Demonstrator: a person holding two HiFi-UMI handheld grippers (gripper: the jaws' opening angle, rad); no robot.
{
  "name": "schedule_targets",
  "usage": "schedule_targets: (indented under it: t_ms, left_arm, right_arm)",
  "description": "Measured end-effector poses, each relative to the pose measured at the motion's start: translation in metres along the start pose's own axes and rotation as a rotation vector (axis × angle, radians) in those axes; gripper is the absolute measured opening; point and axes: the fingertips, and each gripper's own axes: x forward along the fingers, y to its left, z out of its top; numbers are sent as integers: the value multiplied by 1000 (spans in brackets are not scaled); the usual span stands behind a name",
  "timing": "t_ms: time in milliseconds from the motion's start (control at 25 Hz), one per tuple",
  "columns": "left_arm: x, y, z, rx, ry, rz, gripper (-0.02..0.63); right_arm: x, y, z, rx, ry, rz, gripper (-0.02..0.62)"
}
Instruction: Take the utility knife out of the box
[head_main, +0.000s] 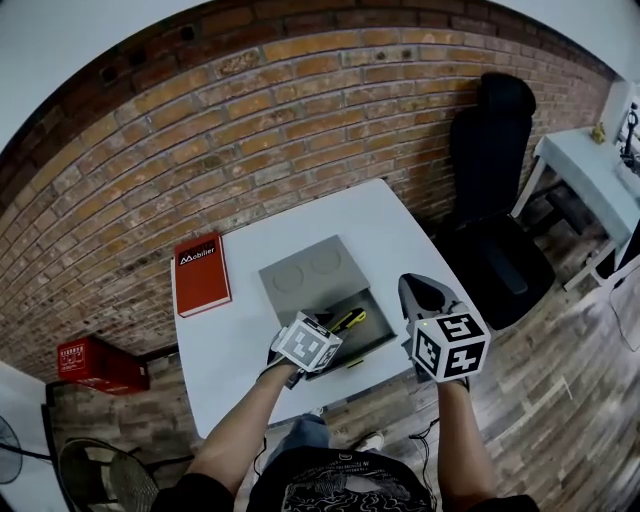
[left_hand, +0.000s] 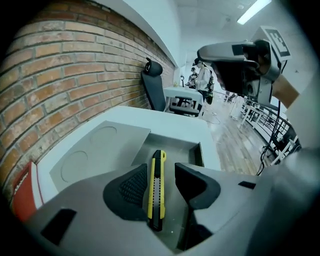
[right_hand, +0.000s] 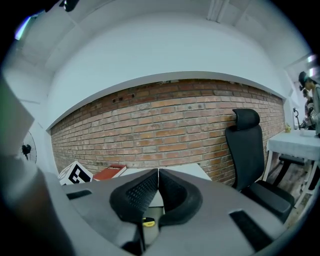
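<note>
We held our left arm stretched forward and down over the desk (head_main: 240, 335), the left gripper (left_hand: 162, 180) tilted steeply, its jaws spread wide either side of the yellow utility knife (left_hand: 158, 165) without clamping it; the knife lay lengthwise in the open part of the grey box (left_hand: 100, 145). Our right gripper (right_hand: 158, 185), jaws pressed together and empty, hung nearly level beside the box

In the head view the left claw (head_main: 310, 340) hides the near end of the utility knife (head_main: 350, 320).
</note>
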Motion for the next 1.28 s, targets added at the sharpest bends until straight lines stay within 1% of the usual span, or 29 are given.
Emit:
schedule_targets:
  t_ms: [280, 480, 600, 680, 840, 960, 1280]
  left_arm:
    - [27, 2, -18, -5, 75, -35, 193]
    - [39, 5, -22, 18, 113, -39, 198]
    - [46, 4, -27, 2, 144, -64, 198]
    - [48, 6, -30, 0, 163, -67, 196]
    - [47, 10, -27, 50, 185, -29, 163]
    - [49, 5, -30, 79, 224, -41, 135]
    - [50, 3, -28, 98, 227, -44, 127]
  right_arm:
    - [7, -11, -11, 24, 31, -40, 20]
    - [10, -19, -15, 35, 45, -65, 20]
    - [13, -21, -18, 43, 54, -76, 20]
    - [16, -21, -20, 47, 60, -78, 20]
    - [20, -20, -22, 57, 65, -81, 20]
    - [21, -22, -25, 66, 71, -89, 20]
    - [13, -26, -23, 72, 64, -101, 20]
